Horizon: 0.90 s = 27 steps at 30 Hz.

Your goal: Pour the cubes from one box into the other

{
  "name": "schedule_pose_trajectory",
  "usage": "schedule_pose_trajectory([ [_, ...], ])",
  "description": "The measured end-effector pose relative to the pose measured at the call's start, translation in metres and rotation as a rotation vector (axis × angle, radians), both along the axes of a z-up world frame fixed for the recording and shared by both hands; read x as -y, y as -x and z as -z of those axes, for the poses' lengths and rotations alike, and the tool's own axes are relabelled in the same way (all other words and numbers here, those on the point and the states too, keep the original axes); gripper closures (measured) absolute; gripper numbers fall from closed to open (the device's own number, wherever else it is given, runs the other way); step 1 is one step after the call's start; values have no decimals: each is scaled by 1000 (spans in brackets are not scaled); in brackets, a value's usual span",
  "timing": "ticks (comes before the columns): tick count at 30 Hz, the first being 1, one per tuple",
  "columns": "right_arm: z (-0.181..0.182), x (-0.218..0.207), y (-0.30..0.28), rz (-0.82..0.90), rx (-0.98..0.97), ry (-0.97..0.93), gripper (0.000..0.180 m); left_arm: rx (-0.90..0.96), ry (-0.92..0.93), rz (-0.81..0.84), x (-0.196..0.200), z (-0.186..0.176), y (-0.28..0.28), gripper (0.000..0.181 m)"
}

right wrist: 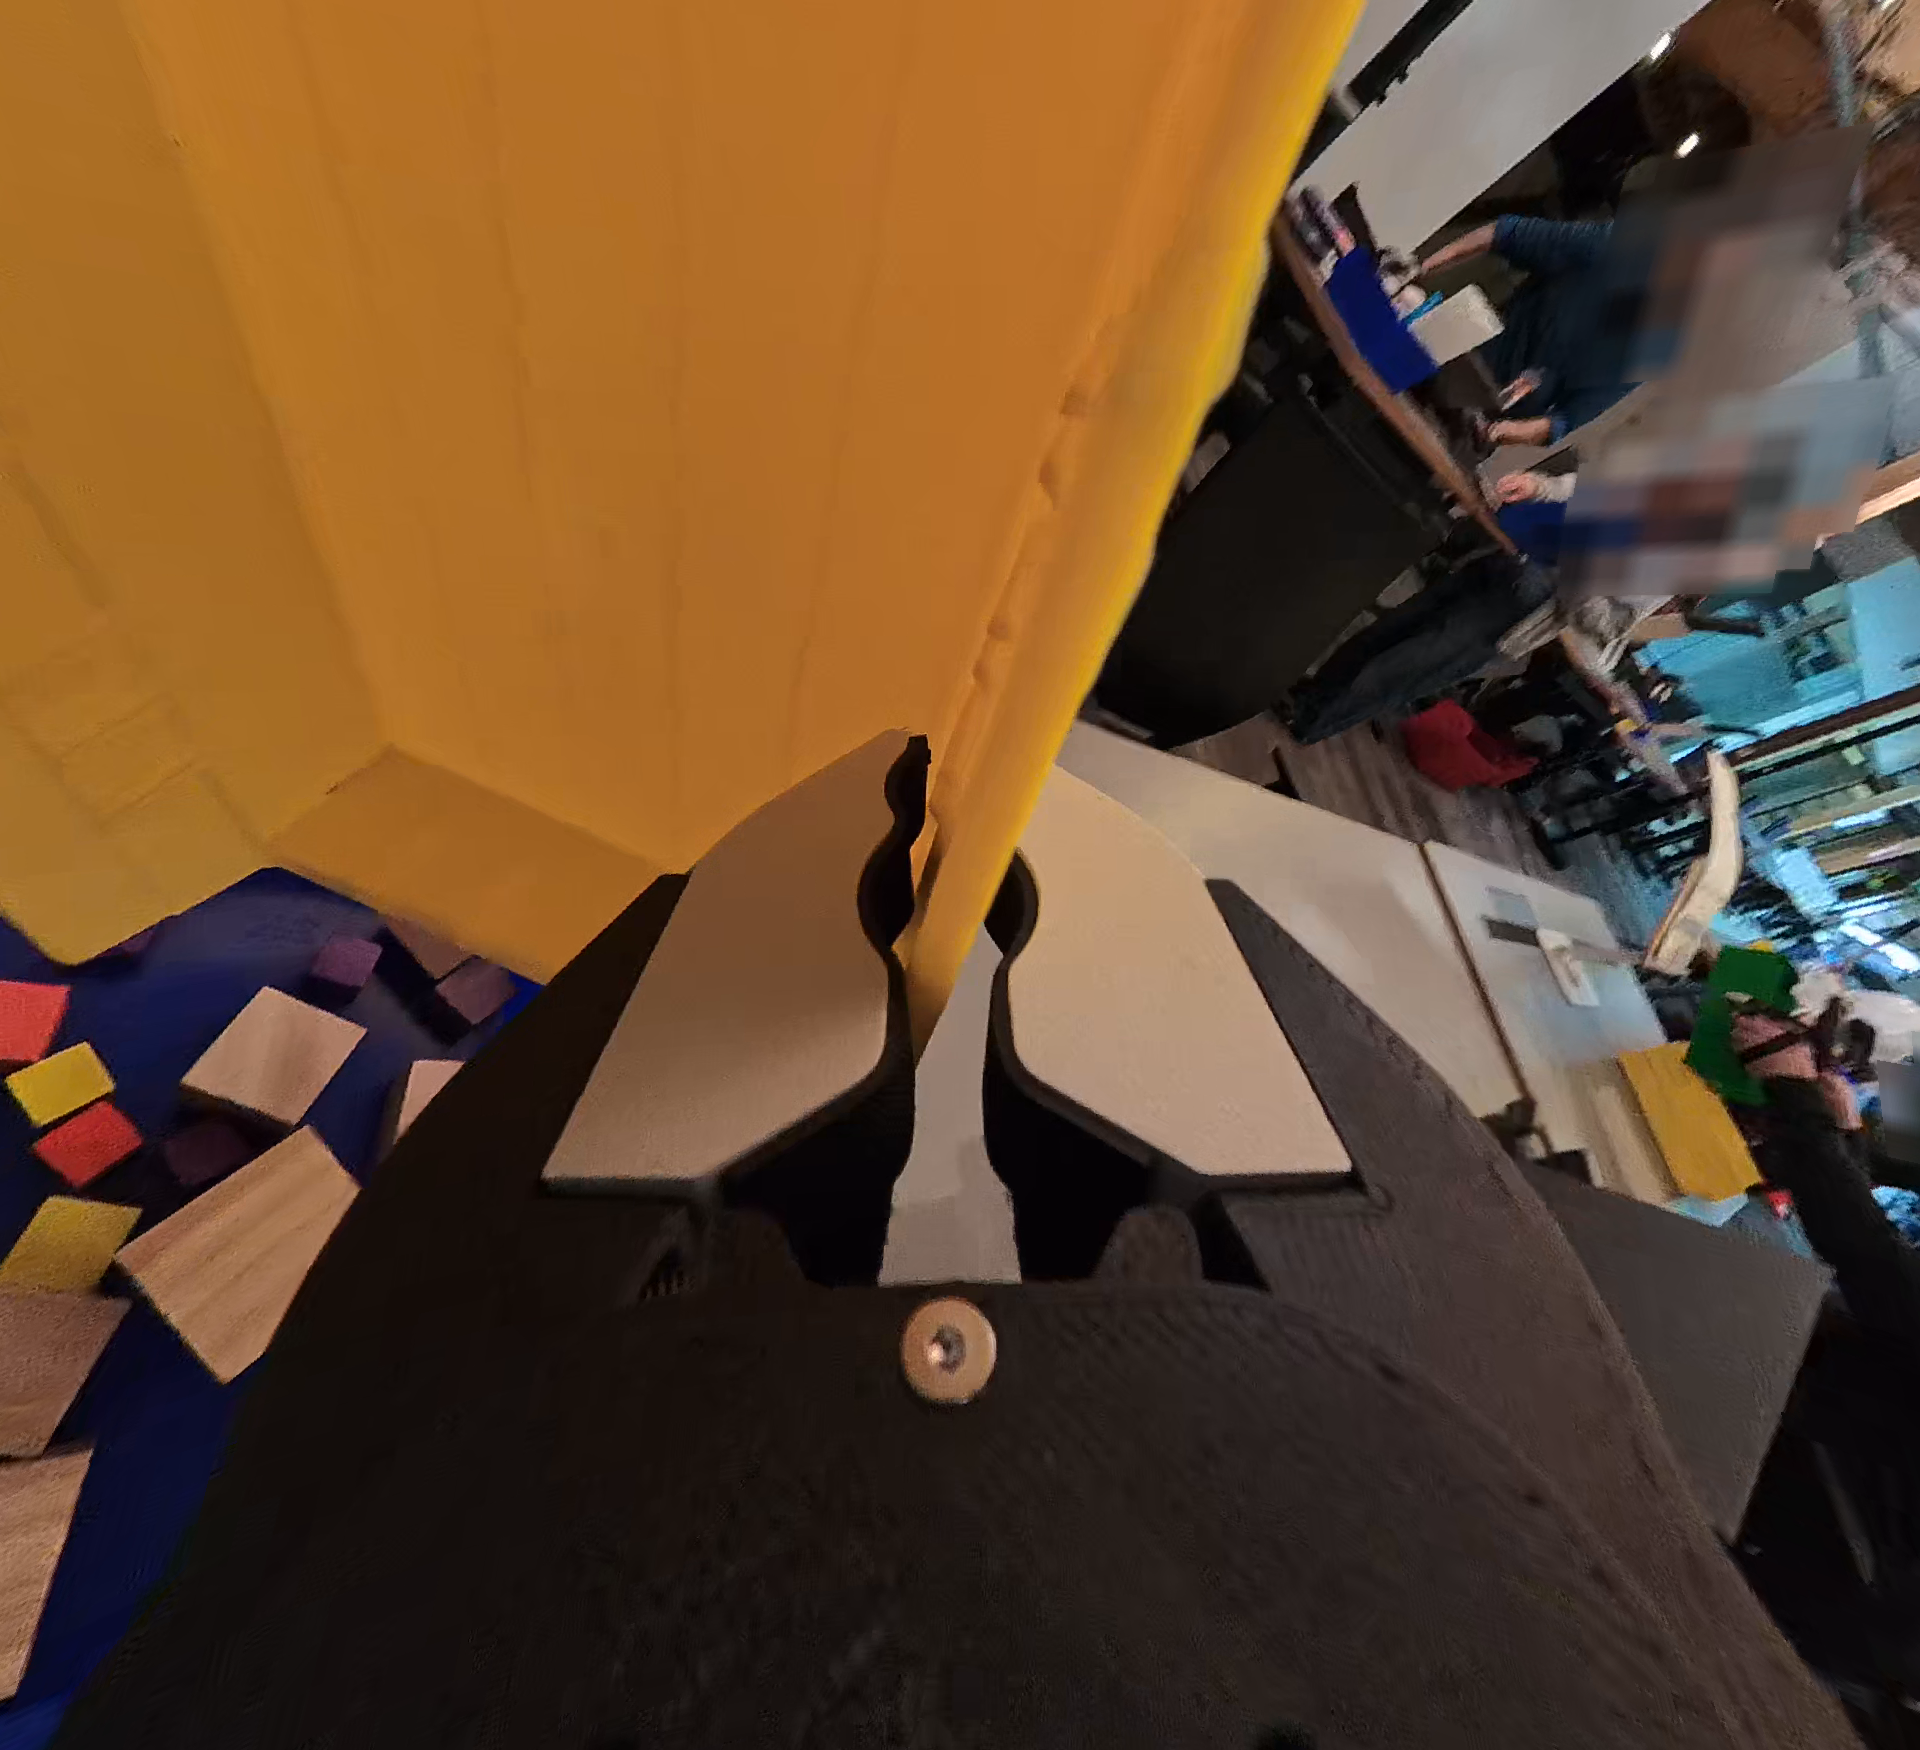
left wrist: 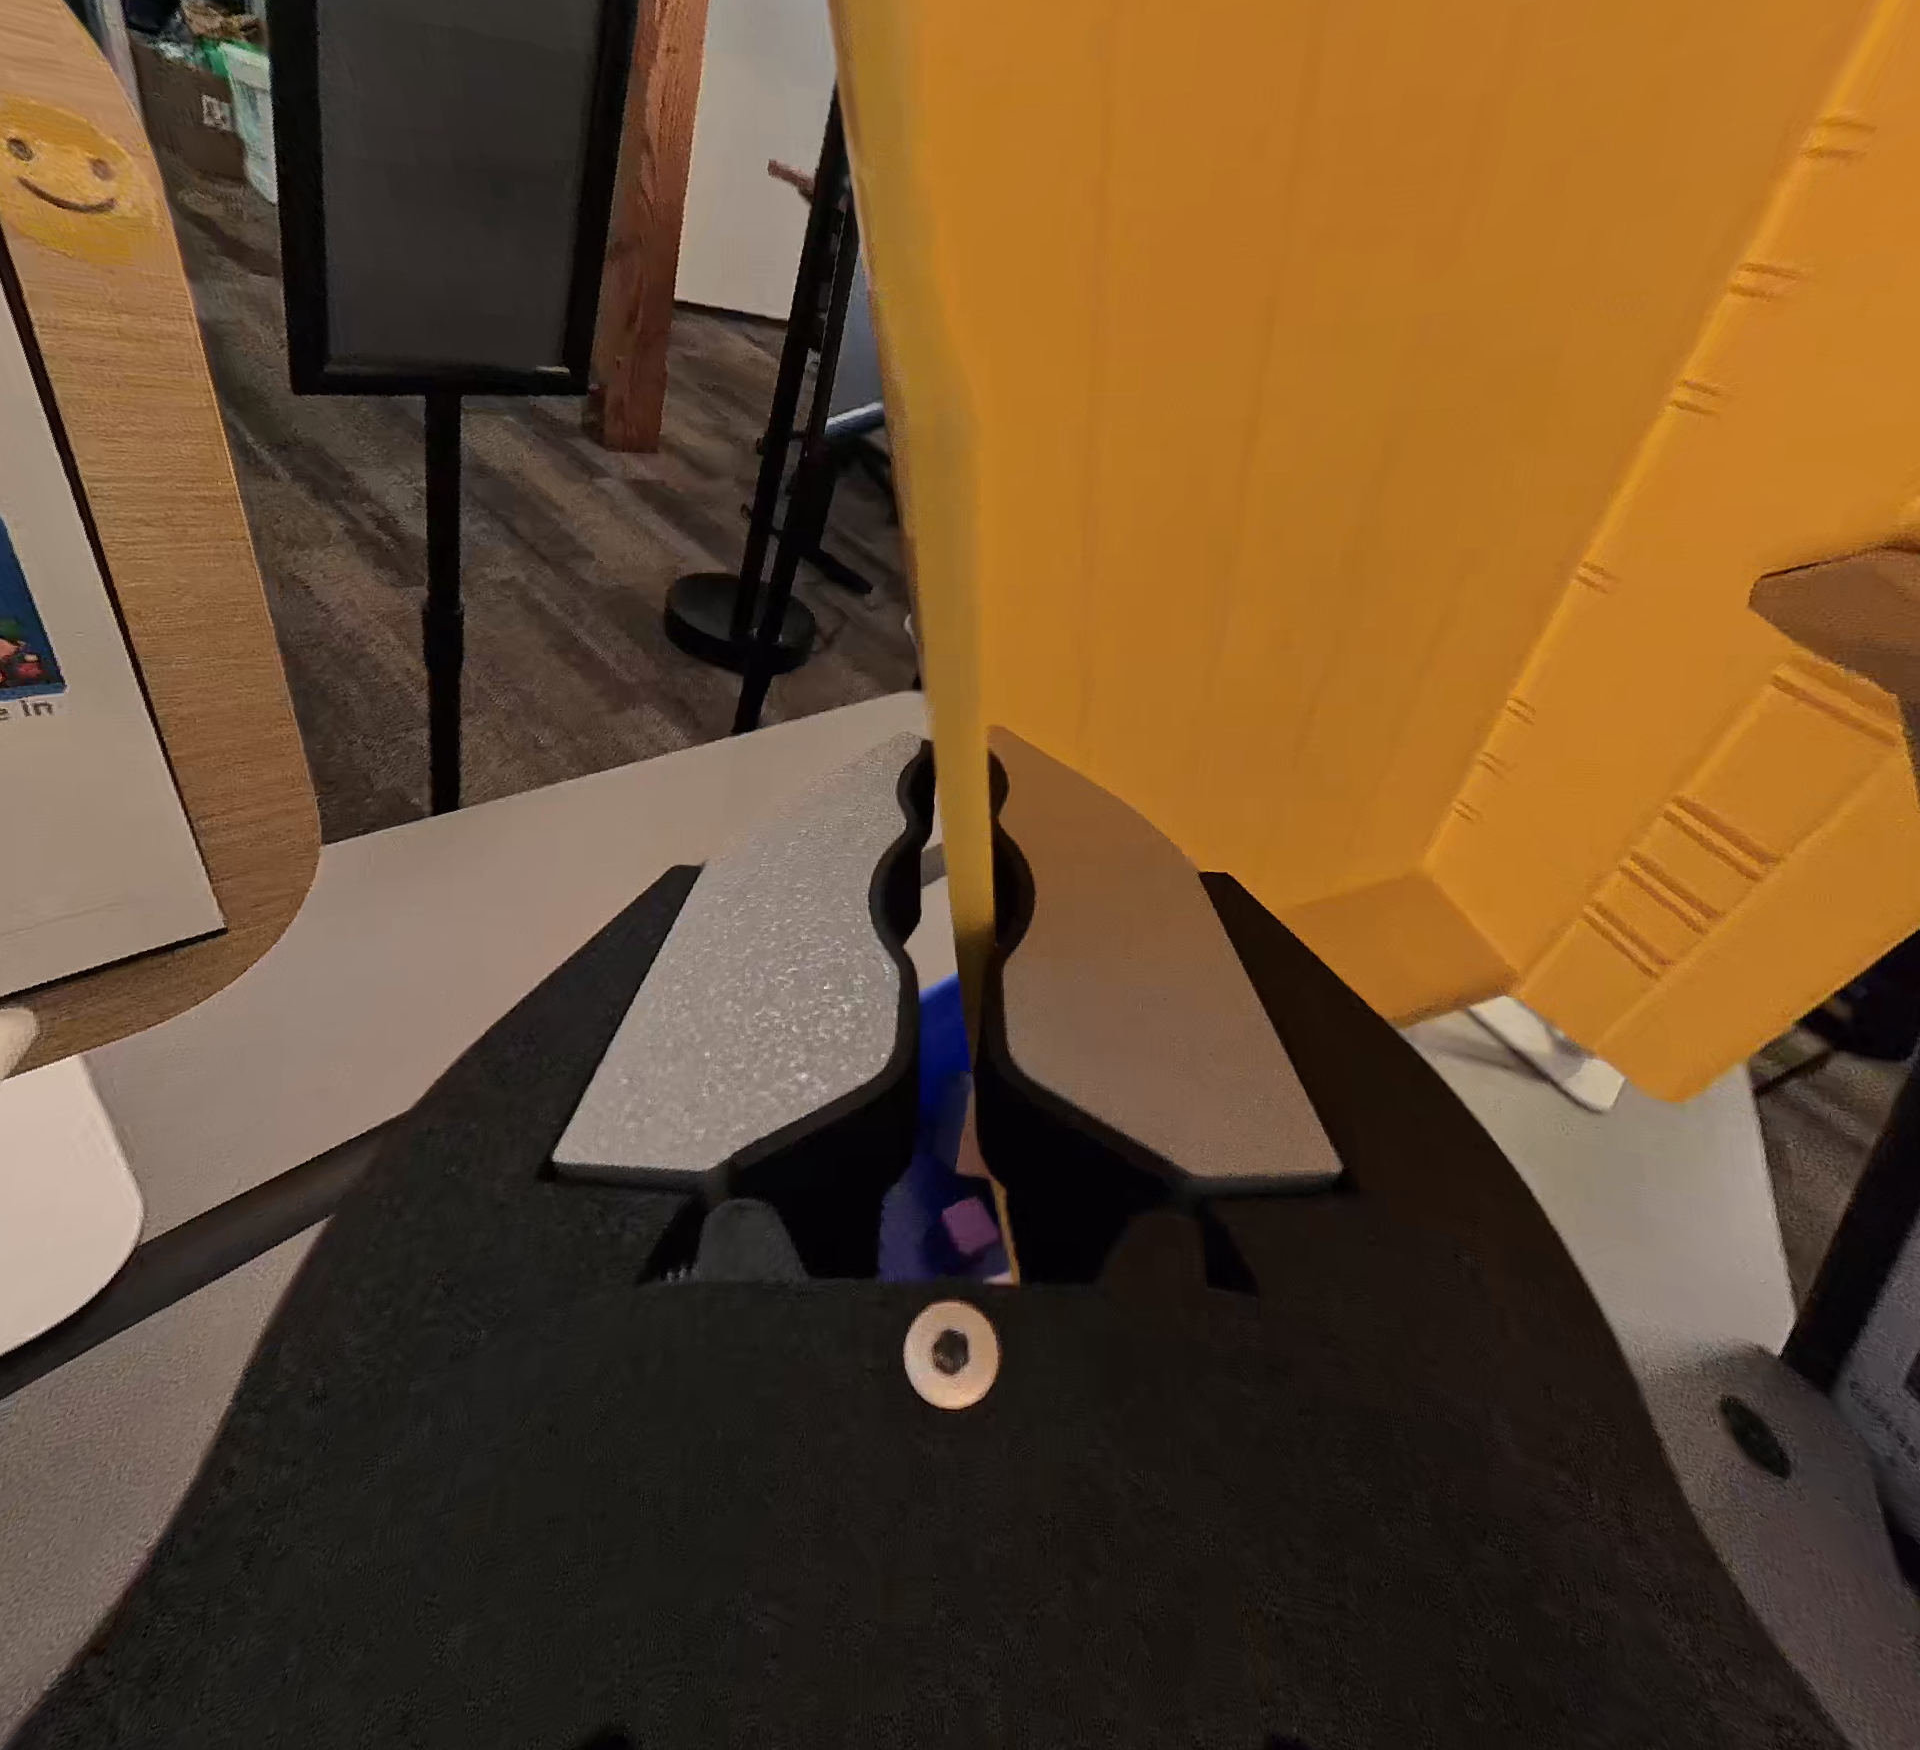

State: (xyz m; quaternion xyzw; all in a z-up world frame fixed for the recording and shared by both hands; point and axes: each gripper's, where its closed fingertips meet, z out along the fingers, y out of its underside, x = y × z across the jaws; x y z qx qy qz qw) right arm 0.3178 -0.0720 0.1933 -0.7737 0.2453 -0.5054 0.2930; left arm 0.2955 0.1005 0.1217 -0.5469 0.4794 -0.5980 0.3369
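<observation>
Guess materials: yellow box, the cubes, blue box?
Yellow box: looks like matte moulded plastic, given the ribbed ridges along its rim and thin wall. Cubes: wood, with visible grain on bare ones; others painted red, yellow, purple. Blue box: probably plastic too, but too little shows to be sure.
</observation>
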Motion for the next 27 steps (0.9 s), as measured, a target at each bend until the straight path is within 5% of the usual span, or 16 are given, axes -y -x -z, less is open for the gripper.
schedule_pose_trajectory([
  [11,19,20,-14,37,-161,-94,174,-74,22,78,23,5,0,168],
  [16,20,34,-35,31,-442,-245,175,-93,99,232,48,-27,15,138],
  [20,38,55,-44,56,-713,-271,175,-53,54,188,40,-54,53,112],
  [27,100,136,-68,262,-950,-142,175,-400,-110,122,18,63,90,105],
])
